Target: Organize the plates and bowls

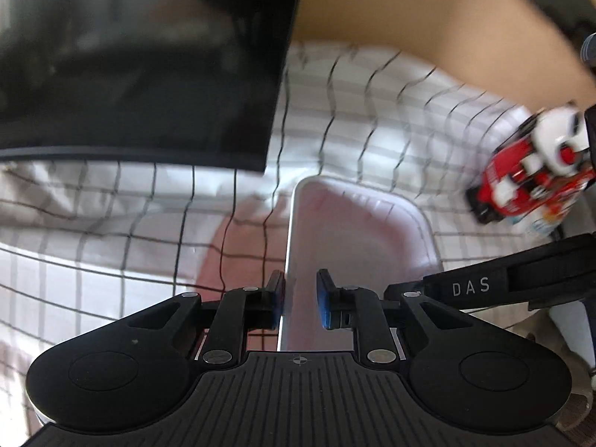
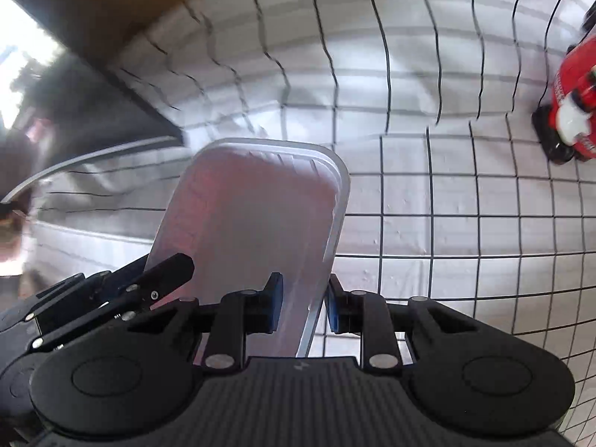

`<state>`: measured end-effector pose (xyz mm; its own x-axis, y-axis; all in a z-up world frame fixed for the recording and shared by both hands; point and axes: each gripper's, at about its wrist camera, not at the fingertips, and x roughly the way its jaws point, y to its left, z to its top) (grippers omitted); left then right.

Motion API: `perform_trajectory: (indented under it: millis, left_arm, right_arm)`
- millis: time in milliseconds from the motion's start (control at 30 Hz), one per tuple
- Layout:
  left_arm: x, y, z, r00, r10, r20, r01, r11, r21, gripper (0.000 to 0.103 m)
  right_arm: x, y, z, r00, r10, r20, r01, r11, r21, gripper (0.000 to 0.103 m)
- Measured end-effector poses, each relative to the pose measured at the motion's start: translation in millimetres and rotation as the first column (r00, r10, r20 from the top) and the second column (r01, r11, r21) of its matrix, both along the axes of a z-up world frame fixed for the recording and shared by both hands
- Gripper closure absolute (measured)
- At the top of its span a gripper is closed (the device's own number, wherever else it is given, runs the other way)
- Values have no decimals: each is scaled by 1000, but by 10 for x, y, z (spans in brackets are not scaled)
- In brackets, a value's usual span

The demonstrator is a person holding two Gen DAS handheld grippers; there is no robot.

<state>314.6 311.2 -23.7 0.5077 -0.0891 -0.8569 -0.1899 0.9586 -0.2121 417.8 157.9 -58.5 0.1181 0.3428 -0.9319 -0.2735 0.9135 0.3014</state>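
Observation:
A rectangular silver metal tray with rounded corners (image 1: 346, 231) is held up over the checked tablecloth by both grippers. My left gripper (image 1: 301, 300) straddles the tray's left rim, its jaws a little apart, the left pad touching the edge. In the right wrist view the same tray (image 2: 257, 205) reaches away from me, and my right gripper (image 2: 303, 309) straddles its right rim with the pads close on either side. The left gripper's body (image 2: 93, 298) shows at the tray's near left corner. No bowls are in view.
A white tablecloth with a black grid (image 2: 447, 205) covers the table. A dark flat screen (image 1: 141, 63) stands at the back left. A red, white and black toy car (image 1: 532, 175) lies at the right, also seen in the right wrist view (image 2: 573, 111). A tan board (image 1: 428, 18) is behind.

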Motion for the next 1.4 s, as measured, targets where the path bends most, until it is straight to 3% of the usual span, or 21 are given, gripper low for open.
perform_trajectory:
  millis: [133,267,500,733,867,967,1100,1267,1400]
  left_arm:
    - [-276,-235,483,996,21,82,-24,999,39,82]
    - [-464,-568,790,991,20,131,-27,998,52,82]
    - [-687,-1114,954,985,-28,173,18,998,63,82]
    - [-801,-1441,763,979,-89,185,84,996,34,82]
    - [-868,-1562,545,976,-118,183,103,991,86,82]
    - [-903,-1550,312,982,-121,145,113,991,64,83]
    - [-917,-1492,90,990,-114,88,111,993,48,86]
    - [-927,-1491,41,991,-120,64,115,991,73,88]
    - [-923,-1497,37,990,-126,56,121,990,78,88]
  right_arm:
    - [-311,-290,423,990,67,124,-76,995,66,79]
    - [-574,-650,672,967,110,229,-135,986,94,79]
    - [-846,-1245,810,935,147,322,-187,977,97,79]
    - [-1018,-1564,840,868,176,464,-218,975,40,79]
    - [-1078,-1662,646,855,194,480,-240,970,35,78]
    - [-1071,-1692,411,877,199,437,-250,966,60,72]
    - [-1049,-1669,247,896,218,386,-262,963,65,71]
    - [-991,-1667,277,894,184,408,-237,968,84,58]
    - [-884,-1666,225,908,136,397,-195,974,111,58]
